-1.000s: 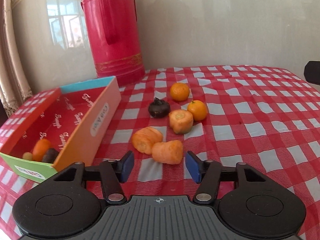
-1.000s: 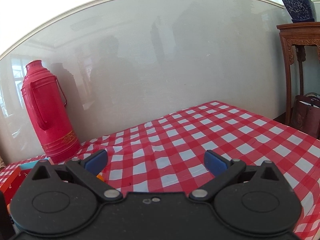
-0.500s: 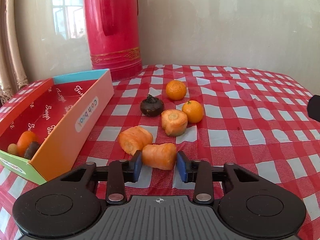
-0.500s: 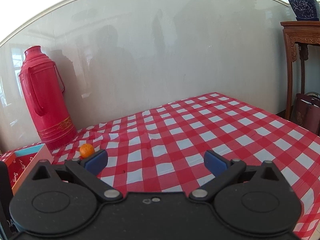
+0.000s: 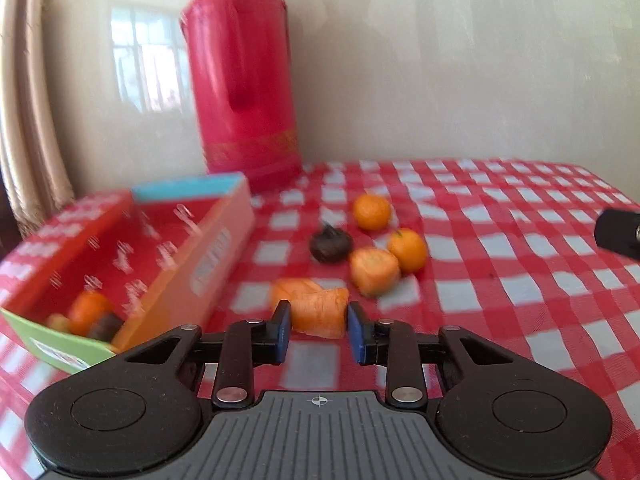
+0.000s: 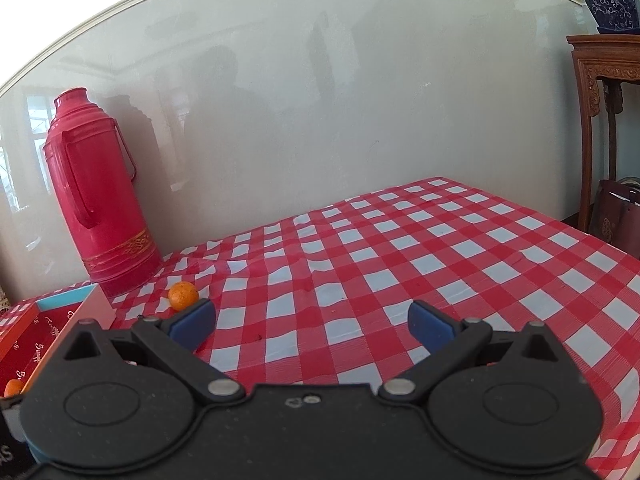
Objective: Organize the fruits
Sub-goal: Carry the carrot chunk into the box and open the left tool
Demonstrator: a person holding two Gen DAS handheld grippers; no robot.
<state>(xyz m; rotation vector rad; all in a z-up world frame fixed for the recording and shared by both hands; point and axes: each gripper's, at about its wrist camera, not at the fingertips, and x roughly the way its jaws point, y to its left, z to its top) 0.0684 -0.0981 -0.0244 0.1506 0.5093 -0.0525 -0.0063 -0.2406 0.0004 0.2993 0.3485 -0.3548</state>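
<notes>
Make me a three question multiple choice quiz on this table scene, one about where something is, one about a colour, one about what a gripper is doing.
1. Where does the thermos stand?
A. against the wall behind the box
B. inside the box
C. on the floor

2. What colour is the tablecloth?
A. plain blue
B. red and white check
C. green stripes

3. What is the left gripper doing?
A. hanging open over bare cloth
B. clamped on a carrot piece
C. holding the thermos

Answers:
A, the thermos rises behind the box.
B, the tablecloth shows red and white squares.
B, the left gripper pads press both sides of the carrot piece.
</notes>
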